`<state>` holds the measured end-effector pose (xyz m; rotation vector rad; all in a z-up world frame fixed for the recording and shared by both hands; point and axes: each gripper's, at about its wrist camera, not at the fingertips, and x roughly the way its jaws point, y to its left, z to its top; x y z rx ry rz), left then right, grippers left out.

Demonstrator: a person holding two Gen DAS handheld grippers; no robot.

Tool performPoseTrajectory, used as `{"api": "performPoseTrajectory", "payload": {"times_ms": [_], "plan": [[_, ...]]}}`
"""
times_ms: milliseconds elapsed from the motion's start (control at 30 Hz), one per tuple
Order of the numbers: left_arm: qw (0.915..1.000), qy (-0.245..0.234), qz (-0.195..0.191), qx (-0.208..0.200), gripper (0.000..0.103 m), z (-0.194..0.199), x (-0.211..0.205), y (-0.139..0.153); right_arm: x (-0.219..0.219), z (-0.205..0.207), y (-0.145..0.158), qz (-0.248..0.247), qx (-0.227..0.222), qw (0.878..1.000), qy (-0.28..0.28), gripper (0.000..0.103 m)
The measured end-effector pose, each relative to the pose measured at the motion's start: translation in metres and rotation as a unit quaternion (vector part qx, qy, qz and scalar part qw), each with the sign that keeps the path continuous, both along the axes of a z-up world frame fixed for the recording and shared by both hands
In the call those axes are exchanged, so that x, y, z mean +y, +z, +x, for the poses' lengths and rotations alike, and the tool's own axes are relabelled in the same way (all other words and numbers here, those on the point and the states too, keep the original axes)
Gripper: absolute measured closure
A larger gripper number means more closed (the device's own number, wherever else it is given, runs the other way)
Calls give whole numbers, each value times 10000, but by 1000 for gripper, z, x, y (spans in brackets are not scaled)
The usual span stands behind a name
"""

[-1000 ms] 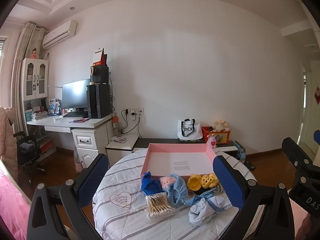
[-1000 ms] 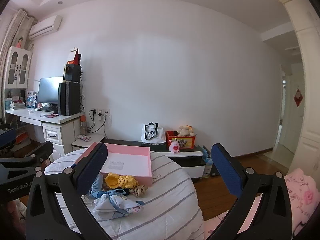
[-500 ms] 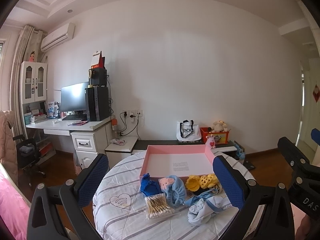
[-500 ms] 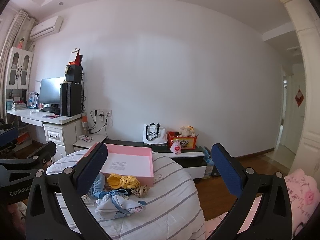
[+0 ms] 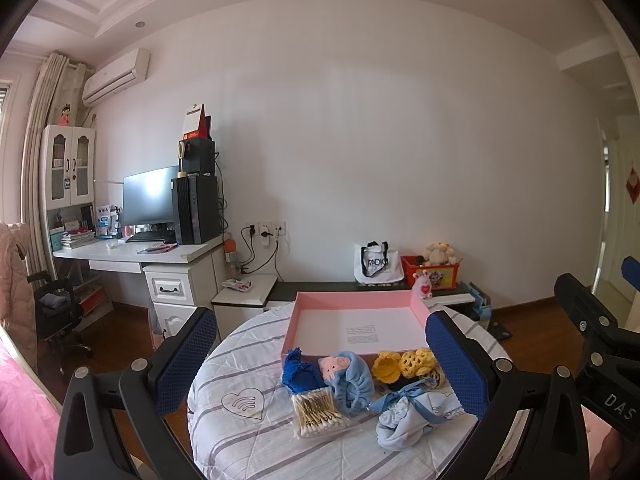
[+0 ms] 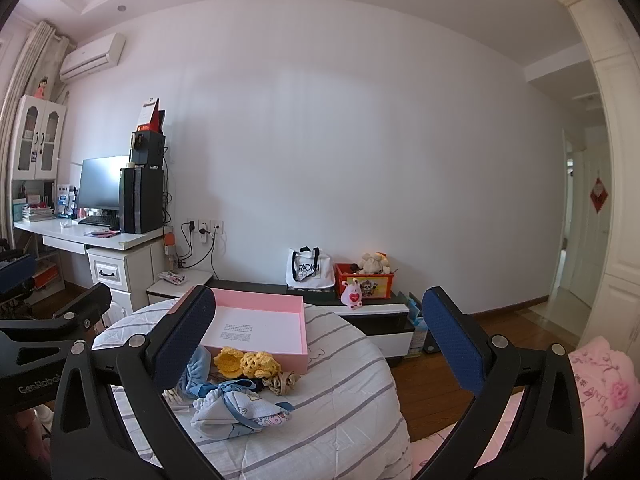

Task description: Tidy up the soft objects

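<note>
A pink open box (image 5: pixel 356 326) lies on a round table with a striped cloth (image 5: pixel 248 436); it also shows in the right wrist view (image 6: pixel 260 326). In front of it lie a dark blue knit piece (image 5: pixel 300 372), a light blue cap with a pink pig (image 5: pixel 348 380), yellow crochet flowers (image 5: pixel 404 362), a light blue cloth bundle (image 5: pixel 408 416) and a pack of cotton swabs (image 5: pixel 316 412). My left gripper (image 5: pixel 322 360) is open and empty above the table's near side. My right gripper (image 6: pixel 320 344) is open and empty, to the right, with the bundle (image 6: pixel 236 408) and flowers (image 6: pixel 248 362) below it.
A white desk (image 5: pixel 160 256) with monitor and computer tower stands at the left. A low cabinet (image 5: pixel 360 288) along the wall bears a white tote bag (image 5: pixel 376 266) and a red toy box (image 5: pixel 434 270). Pink bedding (image 6: pixel 592 384) lies at the right. A brown scrunchie (image 6: pixel 284 380) lies by the box.
Both views have shifted slightly; the table and objects sit a little lower and closer in frame. Both grippers stay open and empty.
</note>
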<state>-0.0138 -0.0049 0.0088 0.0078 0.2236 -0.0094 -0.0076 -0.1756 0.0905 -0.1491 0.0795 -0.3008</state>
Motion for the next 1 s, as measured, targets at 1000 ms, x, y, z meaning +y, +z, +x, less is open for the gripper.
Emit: {"api": "performPoseTrajectory", "payload": {"times_ms": [1000], "plan": [[10000,12,3,1,0,-3,3,-1,-1,2,-2,13,21,10000,-19,0]]}}
